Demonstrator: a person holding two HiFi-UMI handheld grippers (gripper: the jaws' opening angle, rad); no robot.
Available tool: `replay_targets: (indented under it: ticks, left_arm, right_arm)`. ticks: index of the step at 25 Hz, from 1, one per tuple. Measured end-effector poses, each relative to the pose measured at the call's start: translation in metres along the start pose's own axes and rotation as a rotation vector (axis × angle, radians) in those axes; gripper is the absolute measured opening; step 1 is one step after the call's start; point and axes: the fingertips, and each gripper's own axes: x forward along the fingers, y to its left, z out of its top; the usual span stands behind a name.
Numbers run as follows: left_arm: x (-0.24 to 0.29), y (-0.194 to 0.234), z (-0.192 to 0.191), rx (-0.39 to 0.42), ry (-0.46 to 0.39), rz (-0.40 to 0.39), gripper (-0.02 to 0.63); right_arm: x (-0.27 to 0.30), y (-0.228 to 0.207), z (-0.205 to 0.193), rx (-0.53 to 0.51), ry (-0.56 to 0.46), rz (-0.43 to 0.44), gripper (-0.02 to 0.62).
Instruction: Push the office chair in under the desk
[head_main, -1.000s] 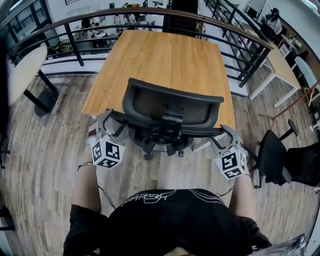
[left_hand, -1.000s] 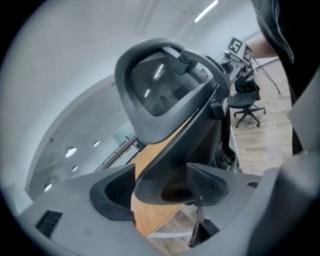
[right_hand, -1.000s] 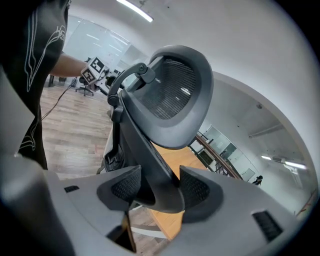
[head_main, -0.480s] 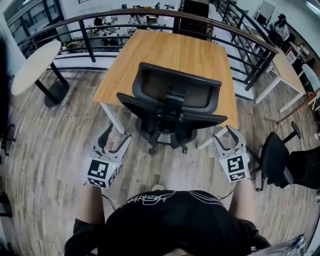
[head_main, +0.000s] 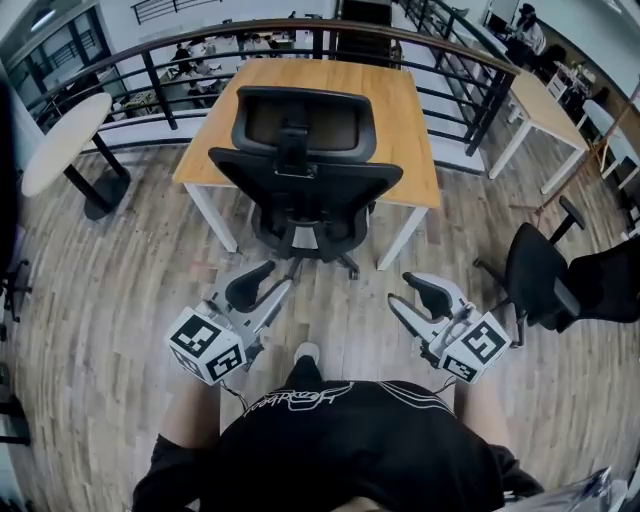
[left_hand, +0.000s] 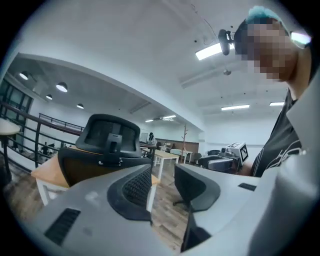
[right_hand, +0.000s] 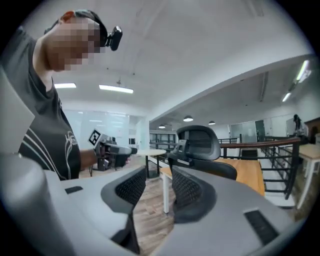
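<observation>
The black office chair (head_main: 300, 175) stands with its seat tucked beneath the wooden desk (head_main: 400, 120), backrest toward me. Both grippers hang apart from it, low over the floor near my body. My left gripper (head_main: 268, 280) is closing, and nothing lies between its jaws. My right gripper (head_main: 408, 292) is also closing on nothing. In the left gripper view the chair (left_hand: 107, 145) shows beyond the left gripper (left_hand: 162, 182), whose jaws stand apart. In the right gripper view the chair (right_hand: 200, 145) sits past the right gripper (right_hand: 157, 187).
A round white table (head_main: 55, 140) stands at the left by a dark railing (head_main: 150, 60). A second black chair (head_main: 540, 280) is at the right, with another light desk (head_main: 545, 110) behind it. Wooden plank floor lies between me and the desk.
The chair has rolled away from me, further in under the desk. Both grippers have come off it and drawn back toward my body, their jaws narrower than before.
</observation>
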Motion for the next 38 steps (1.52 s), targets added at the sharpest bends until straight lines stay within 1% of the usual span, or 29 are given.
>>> replay_targets:
  ticks: [2,3,5,8,11,15,19,22,24,30,38]
  left_arm:
    - [-0.007,-0.037,-0.004,-0.061,-0.012,-0.025,0.109]
    - [-0.01,-0.055,-0.006,-0.097,-0.016,-0.037,0.087]
    - [-0.019,-0.088,-0.01,-0.162,-0.025,-0.058,0.052]
    - [-0.032,-0.128,-0.014,-0.223,-0.048,-0.079,0.008]
    - [-0.041,-0.16,-0.017,-0.24,-0.057,-0.105,0.008]
    - [-0.055,-0.188,-0.016,-0.21,-0.04,-0.151,0.008]
    - [-0.067,-0.189,-0.011,-0.211,-0.035,-0.169,0.008]
    - [-0.085,-0.182,-0.008,-0.245,-0.03,-0.172,0.008]
    - [-0.102,-0.177,-0.004,-0.261,-0.032,-0.174,0.008]
    - [-0.135,-0.161,-0.006,-0.282,-0.025,-0.168,0.008]
    - [-0.149,-0.156,-0.005,-0.292,-0.057,-0.192,0.008]
  right_arm:
    - [-0.025,0.03,0.007,0.043,-0.052,0.052,0.16]
    - [-0.036,0.044,0.009,0.057,-0.07,0.076,0.125]
    - [-0.056,0.07,0.011,0.08,-0.093,0.116,0.078]
    - [-0.077,0.098,0.013,0.131,-0.13,0.167,0.051]
    - [-0.089,0.114,0.013,0.203,-0.162,0.19,0.046]
    - [-0.101,0.123,0.017,0.291,-0.203,0.179,0.044]
    - [-0.103,0.137,0.025,0.329,-0.228,0.191,0.041]
    - [-0.087,0.153,0.024,0.339,-0.204,0.191,0.04]
    - [-0.074,0.169,0.025,0.349,-0.187,0.207,0.04]
    - [-0.046,0.203,0.035,0.328,-0.171,0.234,0.04]
    - [-0.038,0.217,0.042,0.286,-0.153,0.215,0.04]
